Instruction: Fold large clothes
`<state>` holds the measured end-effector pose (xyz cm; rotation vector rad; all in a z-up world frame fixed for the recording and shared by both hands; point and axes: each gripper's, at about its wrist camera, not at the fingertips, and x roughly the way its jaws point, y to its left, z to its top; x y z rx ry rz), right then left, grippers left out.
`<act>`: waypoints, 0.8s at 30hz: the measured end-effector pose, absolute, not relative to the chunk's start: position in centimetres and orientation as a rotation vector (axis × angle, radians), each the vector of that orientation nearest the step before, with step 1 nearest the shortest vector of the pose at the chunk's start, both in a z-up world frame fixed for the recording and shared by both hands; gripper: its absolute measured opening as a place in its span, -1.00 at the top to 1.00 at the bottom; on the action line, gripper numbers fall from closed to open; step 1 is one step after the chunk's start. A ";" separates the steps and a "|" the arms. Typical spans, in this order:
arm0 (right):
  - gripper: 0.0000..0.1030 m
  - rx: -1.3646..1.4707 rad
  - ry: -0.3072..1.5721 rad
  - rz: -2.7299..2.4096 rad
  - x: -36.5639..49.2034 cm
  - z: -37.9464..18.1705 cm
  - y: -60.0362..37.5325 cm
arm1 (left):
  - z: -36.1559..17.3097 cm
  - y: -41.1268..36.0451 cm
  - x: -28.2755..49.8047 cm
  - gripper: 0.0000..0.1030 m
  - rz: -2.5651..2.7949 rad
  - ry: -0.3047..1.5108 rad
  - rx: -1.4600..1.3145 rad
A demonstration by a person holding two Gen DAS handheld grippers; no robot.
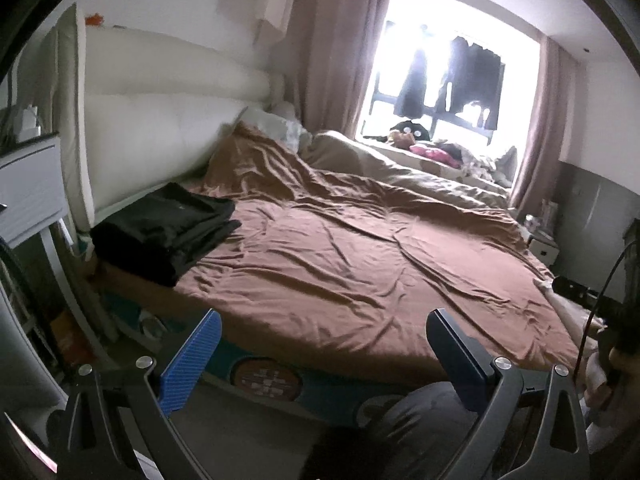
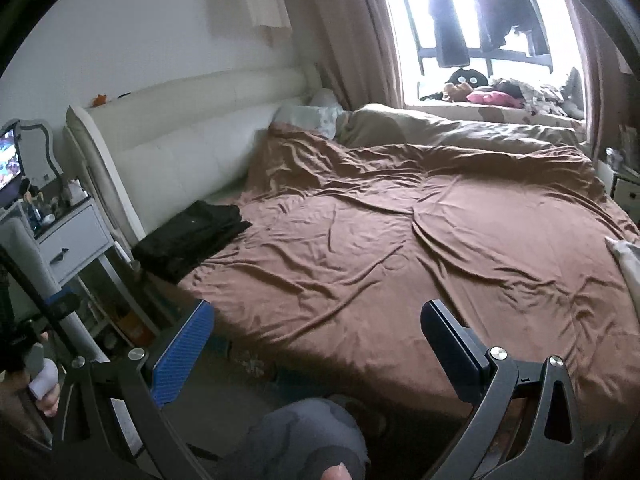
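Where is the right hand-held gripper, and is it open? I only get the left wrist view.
Observer: The right hand-held gripper is open and empty, pointing over the brown bedspread.
Operator: Any cloth besides the folded black clothes by the headboard?
Observer: Yes, a pale cloth lies at the bed's right edge; I cannot tell what it is.
Operator: What is over the nightstand?
Observer: A lit screen stands above it.
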<state>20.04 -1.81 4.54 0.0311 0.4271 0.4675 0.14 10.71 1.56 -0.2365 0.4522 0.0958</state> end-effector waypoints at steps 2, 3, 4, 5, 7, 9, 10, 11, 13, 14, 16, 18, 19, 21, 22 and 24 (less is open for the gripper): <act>-1.00 0.032 0.424 0.466 19.1 3.9 -2.6 | 1.8 9.9 -0.7 -0.99 0.086 0.438 -0.224; -1.00 0.039 0.417 0.461 18.4 3.6 -3.2 | 1.8 9.5 -1.0 -0.99 0.084 0.430 -0.214; -1.00 0.045 0.414 0.461 18.0 3.3 -3.6 | 1.9 9.2 -1.4 -0.99 0.082 0.423 -0.207; -1.00 0.047 0.415 0.462 17.6 2.9 -4.2 | 1.8 8.6 -1.9 -0.99 0.072 0.415 -0.206; -1.00 0.034 0.418 0.443 16.9 2.2 -5.0 | 1.5 8.1 -2.3 -0.99 0.054 0.411 -0.210; -1.00 0.030 0.420 0.425 16.2 1.8 -5.6 | 1.1 7.3 -2.6 -0.99 0.052 0.413 -0.197; -1.00 0.034 0.423 0.422 15.9 1.5 -6.1 | 1.0 6.9 -2.8 -0.99 0.051 0.410 -0.187; -1.00 0.031 0.420 0.413 15.6 1.3 -6.4 | 0.9 6.5 -2.9 -0.99 0.048 0.406 -0.179; -1.00 0.021 0.406 0.390 14.6 1.0 -6.7 | 0.5 5.8 -3.2 -0.99 0.044 0.400 -0.161; -1.00 0.019 0.397 0.378 14.2 1.0 -7.0 | 0.4 5.6 -3.3 -0.99 0.041 0.399 -0.160; -1.00 0.028 0.381 0.365 13.7 0.6 -7.3 | 0.0 5.1 -3.4 -0.99 0.025 0.396 -0.163; -1.00 0.035 0.372 0.357 13.5 0.3 -7.3 | -0.2 4.6 -3.3 -0.99 0.023 0.396 -0.144; -1.00 0.035 0.377 0.352 13.2 0.0 -7.2 | -0.3 4.4 -3.1 -0.99 0.025 0.402 -0.134; -1.00 0.037 0.375 0.343 13.3 0.0 -7.1 | -0.4 4.1 -2.9 -0.99 0.020 0.408 -0.133; -1.00 0.039 0.375 0.343 13.1 -0.2 -7.1 | -0.4 4.0 -2.8 -0.99 0.017 0.407 -0.139; -1.00 0.049 0.368 0.341 13.0 -0.2 -7.3 | -0.2 3.7 -2.7 -0.99 0.011 0.403 -0.139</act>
